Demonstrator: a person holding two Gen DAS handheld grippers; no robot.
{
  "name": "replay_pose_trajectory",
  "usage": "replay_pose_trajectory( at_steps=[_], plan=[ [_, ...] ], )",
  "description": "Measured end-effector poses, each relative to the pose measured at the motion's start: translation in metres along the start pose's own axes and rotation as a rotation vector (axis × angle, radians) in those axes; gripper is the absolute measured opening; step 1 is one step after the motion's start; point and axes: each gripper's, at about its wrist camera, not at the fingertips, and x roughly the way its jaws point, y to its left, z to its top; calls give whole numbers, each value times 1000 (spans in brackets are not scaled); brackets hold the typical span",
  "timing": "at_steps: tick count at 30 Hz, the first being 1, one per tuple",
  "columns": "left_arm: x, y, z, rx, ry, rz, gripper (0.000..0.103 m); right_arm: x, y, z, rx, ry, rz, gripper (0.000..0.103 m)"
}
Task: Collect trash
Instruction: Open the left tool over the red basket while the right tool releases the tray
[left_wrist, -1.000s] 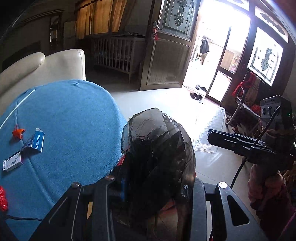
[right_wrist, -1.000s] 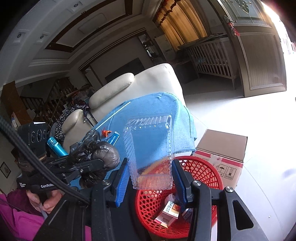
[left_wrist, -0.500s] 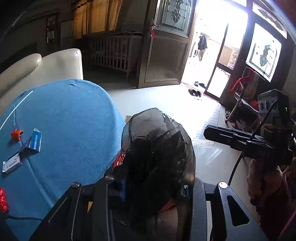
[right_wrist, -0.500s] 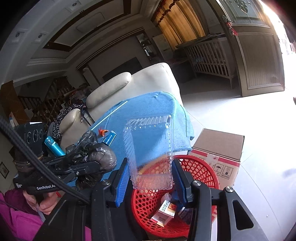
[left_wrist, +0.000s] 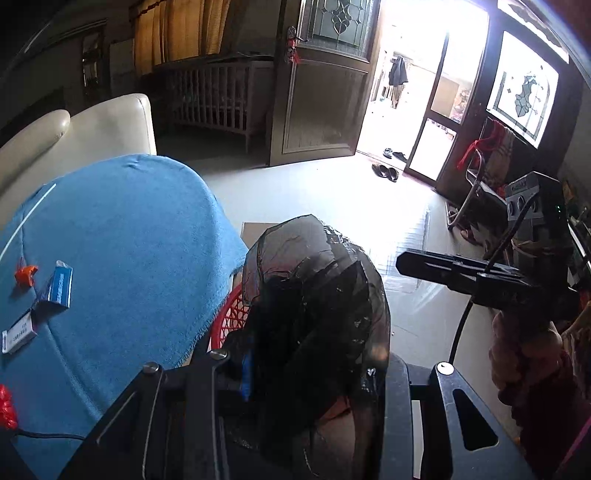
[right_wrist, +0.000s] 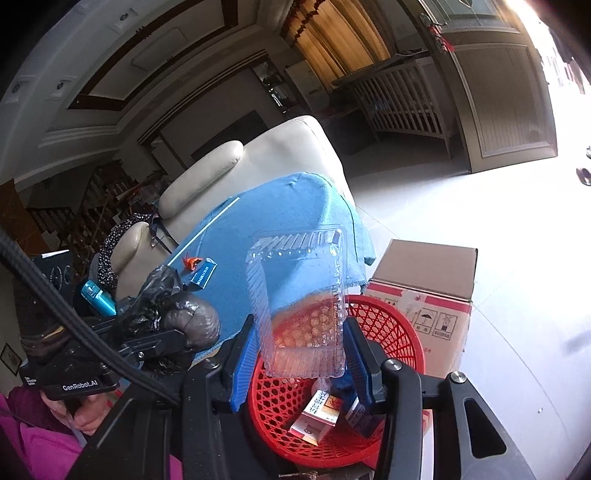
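Left gripper (left_wrist: 314, 373): we see its jaws pinching a crumpled black plastic bag (left_wrist: 317, 302), which fills the middle of the left wrist view and hides most of the fingers.
Black plastic bag, other view: in the right wrist view it bulges out of the left gripper at 9 o'clock, just beside the table's near edge.
Right gripper (right_wrist: 301, 358): we see its blue pads (right_wrist: 242, 365) pressed against both sides of a clear plastic clamshell container (right_wrist: 299, 295), held upright.
Clear container position: it hangs above the red basket (right_wrist: 395, 328), over the rim nearest the table.
Red basket: it stands on the floor at 6 o'clock in the right wrist view, between the table and a cardboard box (right_wrist: 424, 280).
Basket contents: a small red and white carton (right_wrist: 317, 411) and a dark blue packet (right_wrist: 360, 415) lie on the bottom.
Table: it is covered by a blue cloth (left_wrist: 129, 240).
Trash on the cloth: an orange scrap (left_wrist: 25, 274), a blue wrapper (left_wrist: 59, 284) and a white box (left_wrist: 18, 334) sit at 9 o'clock in the left wrist view, well apart from both grippers.
Red item (left_wrist: 6, 408): at 8 o'clock on the cloth edge; we cannot tell what it is.
Behind the table: a cream armchair (right_wrist: 266, 162).
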Motion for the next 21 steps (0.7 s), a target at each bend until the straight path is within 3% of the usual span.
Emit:
replay_pose_trajectory(
  at_steps=[7, 14, 18, 21],
  plan=[
    [2, 7, 18, 5, -26, 14, 40, -10, -4, 4, 12, -27, -1, 48],
    [26, 17, 11, -31, 65, -55, 42, -2, 0, 2, -1, -4, -7, 48],
    [34, 17, 7, -14, 88, -45, 68, 10, 2, -2, -4, 36, -27, 53],
    [30, 22, 4, 1, 75, -16, 69, 21, 0, -6, 19, 77, -60, 67]
  ],
)
